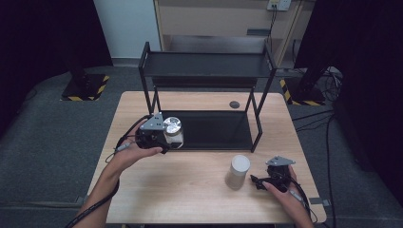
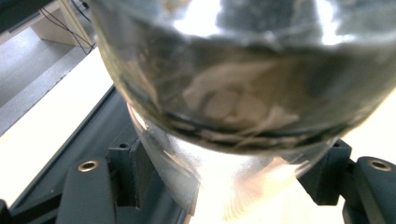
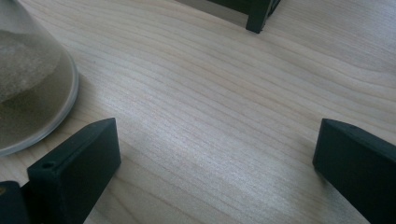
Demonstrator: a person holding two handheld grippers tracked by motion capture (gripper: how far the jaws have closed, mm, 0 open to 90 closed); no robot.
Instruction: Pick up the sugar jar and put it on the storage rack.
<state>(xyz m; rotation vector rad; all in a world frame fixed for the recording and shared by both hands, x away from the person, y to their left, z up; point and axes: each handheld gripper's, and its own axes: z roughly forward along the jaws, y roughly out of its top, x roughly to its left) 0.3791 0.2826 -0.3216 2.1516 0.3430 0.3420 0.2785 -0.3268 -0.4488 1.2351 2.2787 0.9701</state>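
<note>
Now jar (image 1: 173, 129) within left tool (image 1: 167, 137)

High view: fixed above the person's side, looking forward and down; takes in the whole wooden table (image 1: 190, 180), the black shelf rack (image 1: 206, 90) and the floor beyond.

Left gripper view: rides on the left gripper (image 1: 159, 135), looking along its jaws; very near a glass jar (image 2: 243, 93), with the rack's lower shelf (image 2: 93, 135) beneath.

Right gripper view: rides on the right gripper (image 1: 266, 180), low and close over the tabletop (image 3: 210, 107); the pale canister (image 3: 28, 88) at its edge and a rack foot (image 3: 257, 18) also appear in the high view.
</note>
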